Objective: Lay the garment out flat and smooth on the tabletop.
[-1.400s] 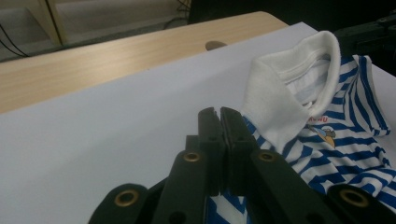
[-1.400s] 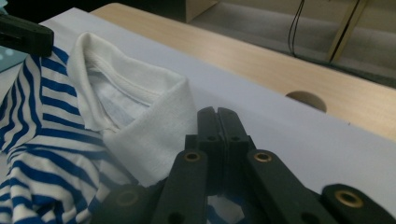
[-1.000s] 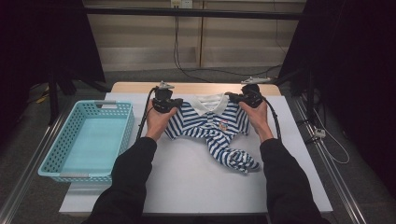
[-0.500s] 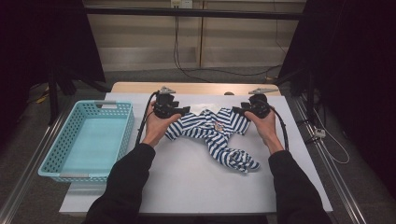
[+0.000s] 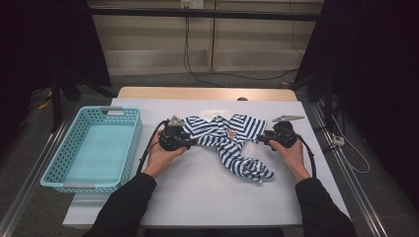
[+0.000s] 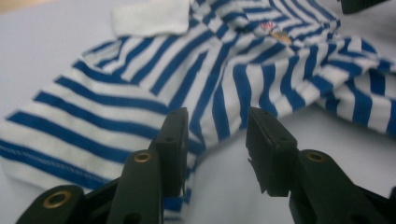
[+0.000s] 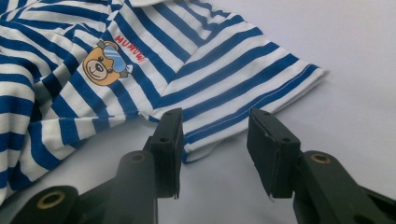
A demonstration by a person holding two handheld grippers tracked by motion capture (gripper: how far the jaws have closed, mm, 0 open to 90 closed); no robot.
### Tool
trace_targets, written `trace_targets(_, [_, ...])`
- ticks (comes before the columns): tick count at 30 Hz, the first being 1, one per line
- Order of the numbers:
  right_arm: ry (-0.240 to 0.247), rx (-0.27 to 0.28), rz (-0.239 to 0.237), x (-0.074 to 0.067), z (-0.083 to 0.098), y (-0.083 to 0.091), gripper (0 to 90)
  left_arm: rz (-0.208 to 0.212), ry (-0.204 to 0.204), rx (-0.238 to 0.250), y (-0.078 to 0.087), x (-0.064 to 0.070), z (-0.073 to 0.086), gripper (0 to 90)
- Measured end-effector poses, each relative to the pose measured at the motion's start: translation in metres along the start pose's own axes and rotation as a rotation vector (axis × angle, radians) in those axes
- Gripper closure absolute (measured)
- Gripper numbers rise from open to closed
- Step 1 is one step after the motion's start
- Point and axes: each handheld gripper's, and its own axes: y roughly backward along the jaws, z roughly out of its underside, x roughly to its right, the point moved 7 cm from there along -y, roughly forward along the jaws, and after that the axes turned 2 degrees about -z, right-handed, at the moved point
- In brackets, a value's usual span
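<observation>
The blue-and-white striped cotton child's shirt [image 5: 225,138] lies rumpled mid-desk. The left tool [image 6: 215,135] and right tool [image 7: 215,135], jaws just closing yet part-open and gripping nothing, each straddle a sleeve edge. Judged step: regrasping for folding; next, pinch both sleeves squarely.

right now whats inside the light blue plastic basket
The light blue perforated plastic basket shows a bare floor with nothing lying on it. Its near wall hides a thin strip of the bottom along that side.
</observation>
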Motion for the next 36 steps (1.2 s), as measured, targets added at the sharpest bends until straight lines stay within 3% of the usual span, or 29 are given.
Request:
trace_targets(2, [0.018, -0.008, 0.000, -0.004, 0.001, -0.005, 54.1, 0.011, -0.018, 0.002, -0.001, 0.004, 0.003, 59.6])
trace_targets(3, [0.030, -0.023, 0.005, -0.005, 0.002, -0.007, 53.6, -0.001, -0.056, -0.018, 0.000, 0.003, 0.005, 59.0])
trace_targets(5, [0.027, -0.037, 0.036, -0.004, 0.004, -0.012, 55.5, -0.009, -0.051, -0.030, -0.003, 0.006, 0.009, 58.3])
trace_targets(6, [0.008, -0.037, 0.019, -0.004, 0.005, -0.014, 58.3, 0.021, -0.048, -0.017, -0.006, 0.007, 0.010, 58.1])
trace_targets(7, [-0.009, -0.035, 0.010, -0.003, 0.005, -0.014, 60.9, -0.013, -0.067, -0.039, -0.007, 0.007, 0.012, 56.7])
trace_targets(9, [-0.021, -0.025, -0.013, -0.002, 0.004, -0.014, 75.4, -0.011, -0.071, -0.048, -0.009, 0.011, 0.013, 53.3])
trace_targets(11, [-0.027, -0.024, 0.008, 0.001, 0.005, -0.014, 85.2, -0.011, -0.079, -0.043, -0.010, 0.014, 0.012, 51.0])
trace_targets(12, [-0.034, -0.020, -0.011, 0.002, 0.004, -0.014, 87.8, 0.022, -0.081, -0.027, -0.012, 0.015, 0.011, 49.9])
trace_targets(13, [-0.040, -0.018, -0.012, 0.003, 0.004, -0.014, 90.0, -0.010, -0.090, -0.043, -0.012, 0.015, 0.011, 48.7])
trace_targets(17, [-0.035, -0.009, 0.012, 0.010, 0.003, -0.011, 90.0, -0.002, -0.086, -0.043, -0.014, 0.017, 0.013, 45.1])
trace_targets(18, [-0.045, -0.015, 0.011, 0.011, 0.004, -0.009, 90.0, 0.006, -0.056, -0.043, -0.014, 0.019, 0.013, 43.7])
trace_targets(23, [-0.023, -0.002, 0.040, 0.021, 0.003, -0.004, 90.0, -0.002, -0.064, -0.035, -0.011, 0.017, 0.010, 32.9])
trace_targets(24, [-0.044, -0.017, 0.047, 0.021, 0.005, -0.003, 90.0, -0.005, -0.052, -0.026, -0.011, 0.017, 0.009, 30.2])
trace_targets(25, [-0.017, -0.002, 0.054, 0.025, 0.004, -0.003, 90.0, 0.001, -0.044, -0.023, -0.010, 0.018, 0.009, 28.8])
trace_targets(29, [-0.021, -0.012, 0.100, 0.035, 0.004, 0.001, 90.0, -0.002, -0.034, -0.027, -0.008, 0.018, 0.009, 24.1])
trace_targets(30, [-0.026, 0.002, 0.089, 0.038, 0.003, 0.002, 90.0, -0.003, -0.027, -0.020, -0.008, 0.018, 0.009, 23.7])
trace_targets(31, [-0.026, 0.010, 0.078, 0.039, 0.003, 0.002, 88.4, 0.000, -0.028, -0.023, -0.007, 0.017, 0.008, 22.7])
trace_targets(33, [-0.029, 0.013, 0.065, 0.038, 0.003, 0.004, 71.7, 0.005, -0.017, -0.023, -0.006, 0.017, 0.008, 21.5])
trace_targets(35, [-0.022, 0.013, 0.045, 0.030, 0.002, 0.008, 64.6, 0.003, -0.027, -0.018, -0.004, 0.016, 0.006, 20.6])
trace_targets(36, [-0.010, 0.028, 0.021, 0.024, -0.001, 0.010, 61.9, 0.007, -0.010, -0.007, -0.003, 0.018, 0.005, 20.1])
